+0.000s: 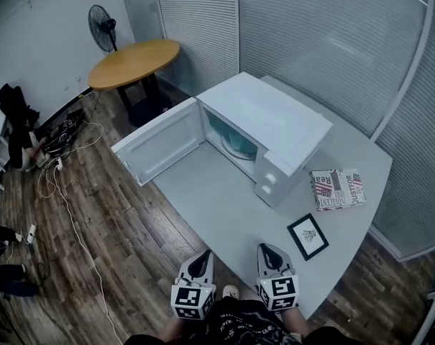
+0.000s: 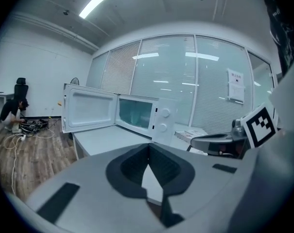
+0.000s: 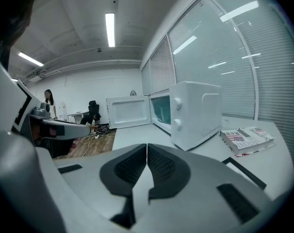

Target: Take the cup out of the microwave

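The white microwave (image 1: 271, 124) stands on the grey table (image 1: 203, 185), its door (image 1: 159, 141) swung wide open to the left. Its cavity (image 1: 235, 144) shows a round glass plate, and I can make out no cup in it. The open cavity also appears in the left gripper view (image 2: 134, 114) and the right gripper view (image 3: 162, 109). My left gripper (image 1: 200, 259) and right gripper (image 1: 268, 251) hang side by side at the table's near edge, well short of the microwave. Both are shut with nothing between the pads, as the left gripper (image 2: 147, 147) and right gripper (image 3: 147, 146) show.
A book with a flag-pattern cover (image 1: 338, 188) and a small black picture frame (image 1: 308, 236) lie on the table right of the microwave. Beyond it are a round wooden table (image 1: 134, 62), a standing fan (image 1: 102, 26), floor cables (image 1: 55, 171) and glass walls with blinds.
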A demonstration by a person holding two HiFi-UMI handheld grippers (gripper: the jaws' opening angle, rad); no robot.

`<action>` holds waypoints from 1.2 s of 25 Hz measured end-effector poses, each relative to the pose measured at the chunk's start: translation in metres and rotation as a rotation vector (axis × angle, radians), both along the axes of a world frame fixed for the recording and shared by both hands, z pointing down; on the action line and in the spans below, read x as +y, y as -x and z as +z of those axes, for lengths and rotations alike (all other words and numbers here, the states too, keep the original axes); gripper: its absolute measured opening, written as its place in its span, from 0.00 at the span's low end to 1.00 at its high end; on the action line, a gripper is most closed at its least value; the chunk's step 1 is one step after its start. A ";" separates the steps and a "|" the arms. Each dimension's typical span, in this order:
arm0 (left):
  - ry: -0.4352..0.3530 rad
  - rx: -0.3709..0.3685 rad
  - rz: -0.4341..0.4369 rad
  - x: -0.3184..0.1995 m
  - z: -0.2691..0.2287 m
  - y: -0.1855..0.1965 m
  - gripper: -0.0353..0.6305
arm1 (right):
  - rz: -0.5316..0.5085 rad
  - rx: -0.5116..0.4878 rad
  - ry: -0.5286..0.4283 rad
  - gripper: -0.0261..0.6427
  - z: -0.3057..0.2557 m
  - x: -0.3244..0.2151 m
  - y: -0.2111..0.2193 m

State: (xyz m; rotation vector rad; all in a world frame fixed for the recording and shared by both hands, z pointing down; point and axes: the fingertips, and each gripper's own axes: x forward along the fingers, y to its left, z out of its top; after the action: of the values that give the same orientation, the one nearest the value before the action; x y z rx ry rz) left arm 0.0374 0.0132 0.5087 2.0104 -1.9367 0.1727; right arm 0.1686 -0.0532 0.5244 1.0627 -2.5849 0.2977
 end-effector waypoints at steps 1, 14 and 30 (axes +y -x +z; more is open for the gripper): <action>0.002 -0.002 0.002 -0.004 0.001 -0.003 0.06 | -0.005 -0.001 0.006 0.05 0.002 -0.003 -0.001; 0.018 -0.027 0.054 -0.045 0.003 -0.012 0.06 | 0.019 -0.066 0.056 0.05 0.008 -0.028 -0.002; 0.046 -0.050 0.174 -0.121 0.010 0.046 0.06 | 0.144 -0.057 0.069 0.05 0.011 -0.077 0.050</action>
State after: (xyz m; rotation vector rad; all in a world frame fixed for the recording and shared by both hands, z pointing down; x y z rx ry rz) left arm -0.0089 -0.1081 0.5187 2.1623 -1.7686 0.3098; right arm 0.1186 -0.1306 0.5357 1.2350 -2.5323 0.4548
